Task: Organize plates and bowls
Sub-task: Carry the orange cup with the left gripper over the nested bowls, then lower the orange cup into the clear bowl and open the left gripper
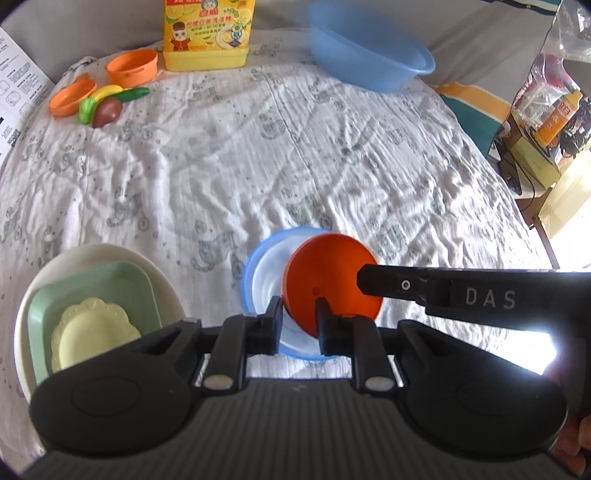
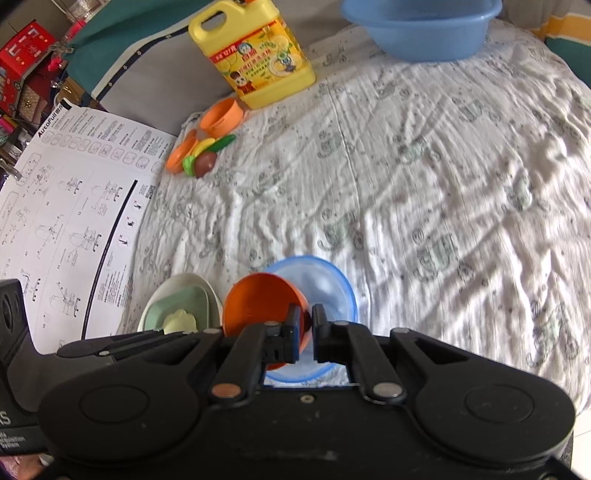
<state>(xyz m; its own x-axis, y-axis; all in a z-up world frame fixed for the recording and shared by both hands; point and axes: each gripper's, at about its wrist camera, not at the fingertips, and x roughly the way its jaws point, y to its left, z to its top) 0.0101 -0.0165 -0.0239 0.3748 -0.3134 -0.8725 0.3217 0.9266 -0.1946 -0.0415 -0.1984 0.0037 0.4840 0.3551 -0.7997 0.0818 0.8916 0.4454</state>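
A surface draped in a wrinkled white printed cloth (image 1: 258,155) fills both views. At far left lies a printed instruction sheet (image 2: 74,206). Next, at the back left, sit a small orange cup (image 1: 133,66), an orange lid (image 1: 72,98) and toy vegetables (image 1: 107,105). At the near left, a cream plate (image 1: 92,254) carries a green square dish (image 1: 96,284), which carries a pale yellow scalloped plate (image 1: 92,332). Behind, toward the middle, stands a yellow detergent jug (image 1: 208,33), and to its right a large blue basin (image 1: 365,59). Nothing lies on the open cloth between these and the centre. In the near centre is an orange bowl (image 1: 328,277), smooth and round, tilted on edge, resting in or over a shallow blue-rimmed white plate (image 1: 266,273). The left hand-held gripper (image 1: 298,319) has its jaws clamped on the orange bowl's near rim. The right hand-held gripper (image 2: 303,328) has its jaws pinched on the same bowl's opposite rim, and in the left view its black finger (image 1: 391,282) reaches in from the right. At far right, off the cloth, is a clutter of bags and boxes (image 1: 546,122).
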